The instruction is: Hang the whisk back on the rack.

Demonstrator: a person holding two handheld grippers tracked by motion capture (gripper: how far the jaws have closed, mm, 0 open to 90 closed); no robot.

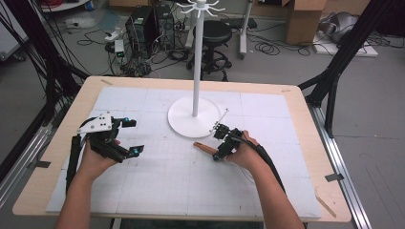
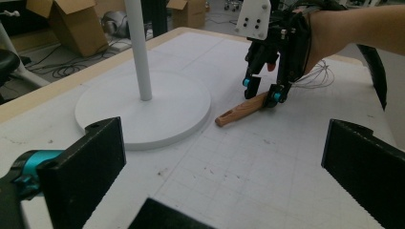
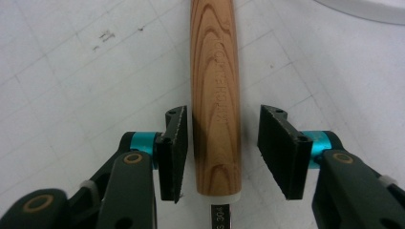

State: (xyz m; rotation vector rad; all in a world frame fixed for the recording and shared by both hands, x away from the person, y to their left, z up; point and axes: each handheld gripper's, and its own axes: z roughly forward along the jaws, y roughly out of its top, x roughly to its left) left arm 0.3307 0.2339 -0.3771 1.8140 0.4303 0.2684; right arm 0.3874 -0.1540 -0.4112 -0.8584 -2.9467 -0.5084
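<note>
Your right gripper straddles one wooden handle — jaws parted, one on each side, neither clearly pressing it. The handle lies flat on the white mat, just beside the stand base; "KITCHENAID" reads along the wood, "304" on the metal below. Your left gripper hovers wide open — well apart, palm down.

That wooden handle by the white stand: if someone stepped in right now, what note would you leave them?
Right gripper: open, jaws either side of the wooden handle, a gap showing on at least one side, not clamped.
Left gripper: open, holds nothing, off to the left.
Handle lies flat on the mat, just off the stand's base; its metal end points back toward the right hand.
Done: lined up.
Left: close, lift.
</note>
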